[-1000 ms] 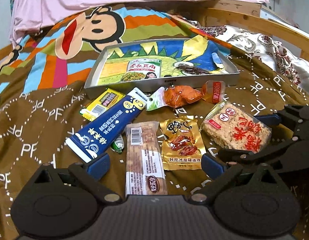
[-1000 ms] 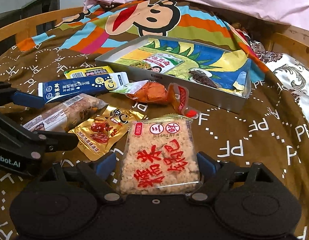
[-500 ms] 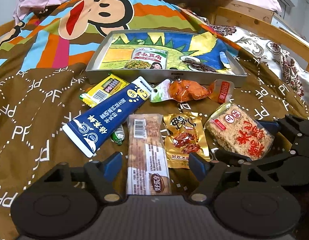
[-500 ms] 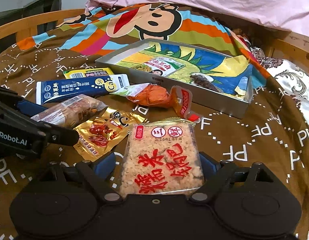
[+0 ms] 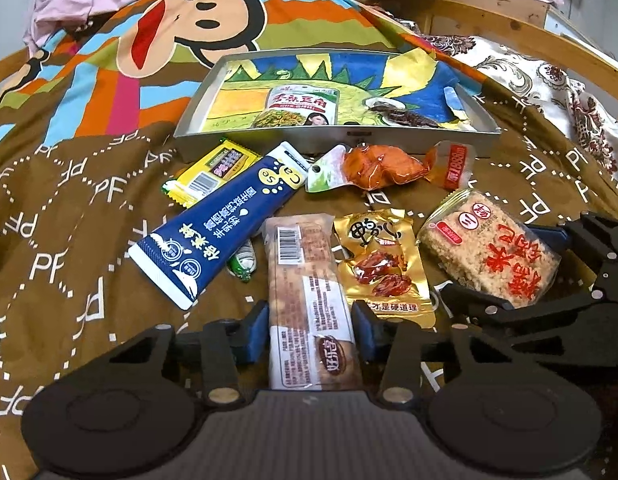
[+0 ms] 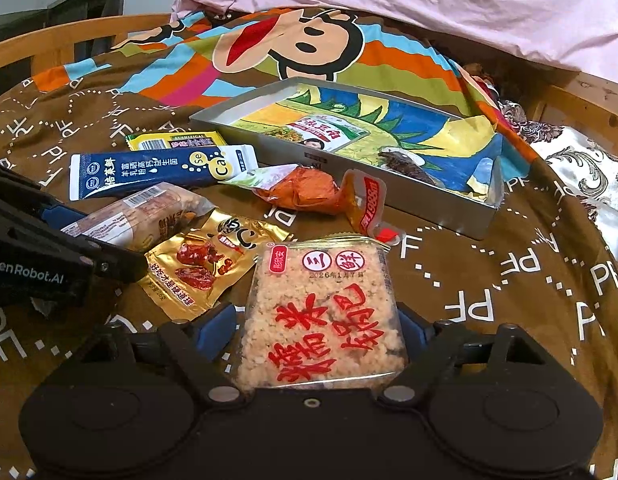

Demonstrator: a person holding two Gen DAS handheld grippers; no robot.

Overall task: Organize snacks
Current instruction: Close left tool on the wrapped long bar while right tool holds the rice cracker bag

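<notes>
The left tool [image 5: 312, 334] straddles the near end of a long clear-wrapped brown pastry bar [image 5: 309, 304]; its jaws are closing, with the blue pads [image 5: 256, 332] hard against the wrapper's two sides. The right tool [image 6: 317, 330] stands around a square clear pack of puffed rice cake with red lettering [image 6: 323, 312], its jaws also closing, the pads just at the pack's edges, and whether they press I cannot tell.

Both snacks lie on a brown bedspread printed with white letters [image 5: 69, 216]. A gold foil pouch of red dried meat [image 5: 383, 264] lies between the two, touching the bar's right side. A long dark blue sachet [image 5: 221, 224] slants off to the bar's left, over a small green-and-white wrapped sweet [image 5: 241, 262] and partly over a yellow packet [image 5: 209, 170]. Farther back an orange vacuum-packed snack [image 5: 383, 168] lies just before a shallow grey metal tray [image 5: 237, 140], which already holds a green-and-red bagged snack [image 5: 299, 106] and a dark brown piece [image 5: 405, 114] on a colourful paper liner.
</notes>
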